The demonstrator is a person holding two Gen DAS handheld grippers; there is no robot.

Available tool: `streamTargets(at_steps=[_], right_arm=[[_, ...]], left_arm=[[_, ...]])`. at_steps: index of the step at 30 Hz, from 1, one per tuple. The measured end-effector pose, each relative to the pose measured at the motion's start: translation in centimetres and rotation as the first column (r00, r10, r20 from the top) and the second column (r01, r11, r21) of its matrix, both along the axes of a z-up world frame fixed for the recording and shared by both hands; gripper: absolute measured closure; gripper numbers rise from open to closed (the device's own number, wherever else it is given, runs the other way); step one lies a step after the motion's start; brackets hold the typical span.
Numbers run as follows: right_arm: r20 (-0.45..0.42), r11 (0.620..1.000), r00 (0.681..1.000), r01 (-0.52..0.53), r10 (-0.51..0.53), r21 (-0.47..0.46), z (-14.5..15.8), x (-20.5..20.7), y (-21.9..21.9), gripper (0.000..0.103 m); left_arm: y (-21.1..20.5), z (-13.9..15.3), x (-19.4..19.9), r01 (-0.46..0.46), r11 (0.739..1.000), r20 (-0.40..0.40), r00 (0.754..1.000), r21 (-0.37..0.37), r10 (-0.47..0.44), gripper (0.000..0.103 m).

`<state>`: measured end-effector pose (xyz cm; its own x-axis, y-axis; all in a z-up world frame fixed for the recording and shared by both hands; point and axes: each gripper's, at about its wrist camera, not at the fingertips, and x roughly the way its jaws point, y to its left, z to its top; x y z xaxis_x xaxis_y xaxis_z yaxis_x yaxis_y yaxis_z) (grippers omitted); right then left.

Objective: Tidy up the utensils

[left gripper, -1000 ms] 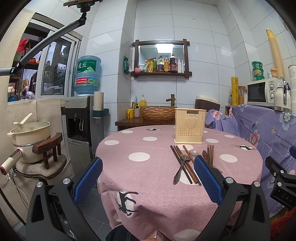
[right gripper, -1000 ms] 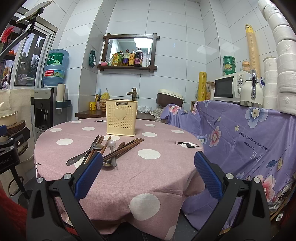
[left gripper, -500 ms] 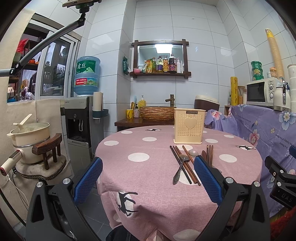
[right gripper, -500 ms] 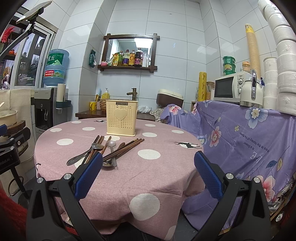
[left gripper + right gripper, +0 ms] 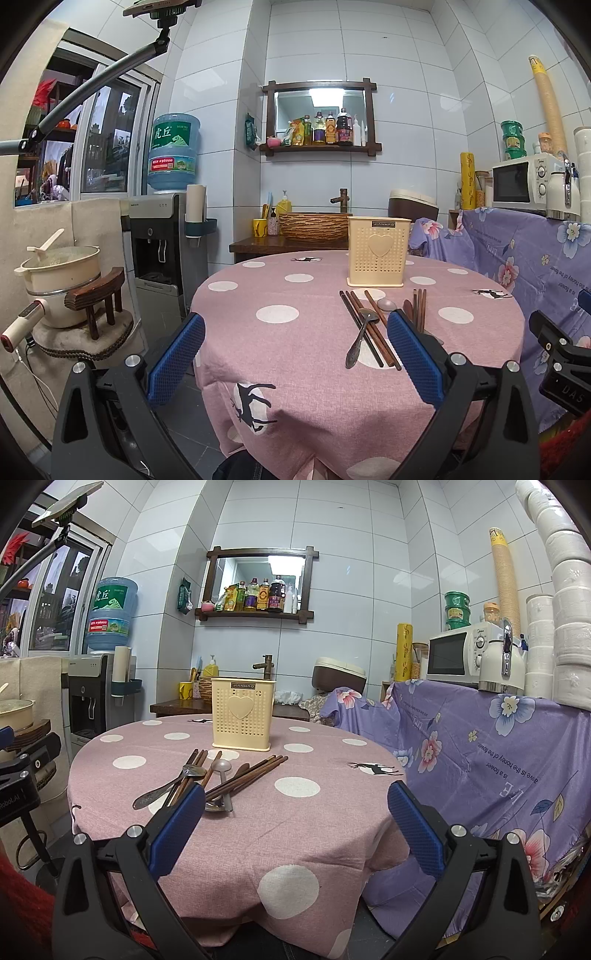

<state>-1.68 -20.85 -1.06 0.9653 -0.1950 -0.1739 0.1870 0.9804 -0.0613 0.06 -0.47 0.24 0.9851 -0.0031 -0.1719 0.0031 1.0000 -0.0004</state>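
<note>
A cream perforated utensil holder [image 5: 378,251] [image 5: 243,713] with a heart on its front stands upright on the round pink polka-dot table [image 5: 295,332] [image 5: 332,812]. In front of it lie dark wooden chopsticks [image 5: 373,336] [image 5: 247,777] and metal spoons [image 5: 360,338] [image 5: 168,788] in a loose pile. My left gripper [image 5: 295,354] hangs open before the table's near edge, left of the pile. My right gripper [image 5: 295,827] is open too, over the near edge, with the pile just beyond its left finger. Neither holds anything.
A water dispenser [image 5: 162,240] and a pot on a stool [image 5: 62,273] stand left of the table. A counter draped in purple floral cloth [image 5: 498,757] with a microwave [image 5: 465,653] is on the right. A wooden sink stand [image 5: 306,236] sits behind.
The left wrist view has shifted very slightly; the utensils and holder have not moved. Both grippers remain open.
</note>
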Motion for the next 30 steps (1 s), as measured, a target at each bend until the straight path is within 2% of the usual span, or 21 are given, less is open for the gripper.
streamTargets(at_steps=[30], right_arm=[[-0.007,1.000,1.000,0.000,0.000,0.000,-0.18,0.09,-0.16,0.005]], left_arm=[[-0.17,0.05,-0.05,0.001,1.000,-0.004,1.000,0.003,-0.001,0.005]])
